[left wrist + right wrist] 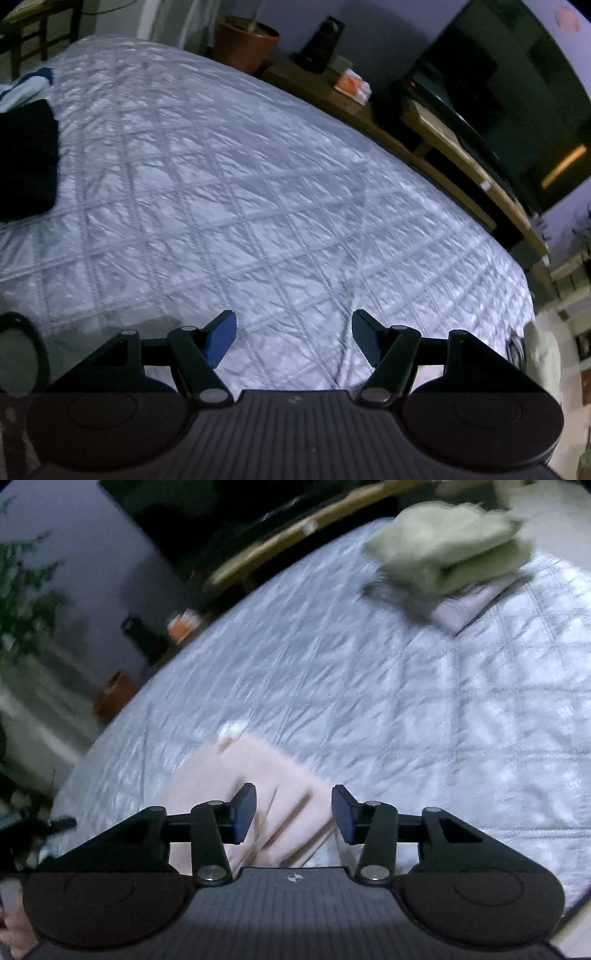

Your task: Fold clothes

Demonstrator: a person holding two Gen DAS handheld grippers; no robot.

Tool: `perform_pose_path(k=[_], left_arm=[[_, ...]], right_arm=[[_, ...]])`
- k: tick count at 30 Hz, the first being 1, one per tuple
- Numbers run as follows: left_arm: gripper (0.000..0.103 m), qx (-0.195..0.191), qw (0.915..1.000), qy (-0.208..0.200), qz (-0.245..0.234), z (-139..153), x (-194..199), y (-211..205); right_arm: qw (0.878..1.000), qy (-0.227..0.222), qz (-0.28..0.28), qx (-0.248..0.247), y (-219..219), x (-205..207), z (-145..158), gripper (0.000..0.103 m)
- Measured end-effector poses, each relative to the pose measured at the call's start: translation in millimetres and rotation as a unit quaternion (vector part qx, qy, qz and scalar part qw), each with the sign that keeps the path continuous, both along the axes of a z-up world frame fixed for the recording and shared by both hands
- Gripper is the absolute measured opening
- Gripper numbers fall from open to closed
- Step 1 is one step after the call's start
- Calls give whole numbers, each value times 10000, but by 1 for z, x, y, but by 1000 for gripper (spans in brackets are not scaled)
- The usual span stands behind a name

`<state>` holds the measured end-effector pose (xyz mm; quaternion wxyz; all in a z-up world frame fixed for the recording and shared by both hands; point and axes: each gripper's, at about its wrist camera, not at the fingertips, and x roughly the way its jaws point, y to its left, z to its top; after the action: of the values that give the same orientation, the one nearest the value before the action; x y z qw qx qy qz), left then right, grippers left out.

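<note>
Blur smears the folded pink garment [258,794] under the right hand-held gripper [293,814]; both it and the left hand-held gripper [293,338] gape empty over the bed [258,184], whose quilt lies bare toward its far edge.

Your black garment [26,158] runs off the frame at nine o'clock; motion blur smears the green folded stack [447,550] at one o'clock.

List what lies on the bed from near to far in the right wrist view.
right gripper, open over the folded pink garment → bare stretch of quilted bedspread → stack of folded clothes, a green garment on top of a pale one.
</note>
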<state>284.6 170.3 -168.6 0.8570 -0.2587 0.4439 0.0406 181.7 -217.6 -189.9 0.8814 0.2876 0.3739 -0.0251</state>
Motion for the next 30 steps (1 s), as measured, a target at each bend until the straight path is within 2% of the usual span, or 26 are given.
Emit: perform_pose_path(k=[2,3,5,6,7,8,9,11,13,14,16,18,22,23,24,25,26,27,29,30], left_arm=[[67,34,9998,26,-201,-2,1,-12],[67,81,9995,50,-293,-4,1,-18],[67,185,9987,106,-456,-7,0,-29],[67,217,9983,142,-521,-9,-1,-34],[67,236,9979,190,-575,-12,-2,-39],[67,248,9973,221,-649,-13,-3,-44],[67,258,9967,243,-732,-15,-4,-50],[67,292,9949,262,-931,-17,-5,-63],[67,360,9925,217,-1149,-16,-7,-77],[67,408,9910,194,-1260,-16,-8,-85],[67,511,9877,166,-1472,-17,-9,-99],[67,602,9850,210,-1601,-22,-8,-111],[67,891,9792,279,-1801,-33,-9,-129],[67,979,9777,301,-1834,-36,-9,-131],[67,1031,9768,325,-1850,-39,-10,-133],[69,1069,9761,349,-1859,-41,-10,-135],[70,1109,9753,353,-1876,-42,-12,-137],[73,1160,9739,352,-1919,-44,-13,-138],[75,1205,9724,359,-1965,-45,-11,-139],[73,1186,9732,365,-1935,-45,-11,-137]], right_arm=[[9967,-489,323,-556,9,-6,24,53],[9916,-714,708,-815,20,-5,33,55],[9745,-875,1672,-1217,47,5,43,54],[9644,-843,2117,-1342,58,11,44,44],[9583,-552,2485,-1298,66,21,35,34],[9500,-260,2848,-1250,73,31,27,17],[9416,12,3144,-1204,78,40,18,18],[9351,276,3252,-1379,77,52,1,17],[9419,270,3063,-1354,65,68,-9,3],[9460,263,2959,-1297,59,76,-12,0],[9479,376,2856,-1359,57,89,-11,6],[9476,378,2916,-1246,52,90,-3,22],[9581,-50,2738,-839,29,91,13,32],[9570,-78,2765,-871,30,97,11,44],[9540,-28,2849,-935,32,104,6,53],[9491,40,2978,-1027,35,110,-1,54],[9424,98,3096,-1266,39,115,-10,54],[9355,123,3131,-1635,39,119,-16,59],[9286,104,2948,-2252,29,128,-19,83],[9342,165,2706,-2319,18,131,-19,74]])
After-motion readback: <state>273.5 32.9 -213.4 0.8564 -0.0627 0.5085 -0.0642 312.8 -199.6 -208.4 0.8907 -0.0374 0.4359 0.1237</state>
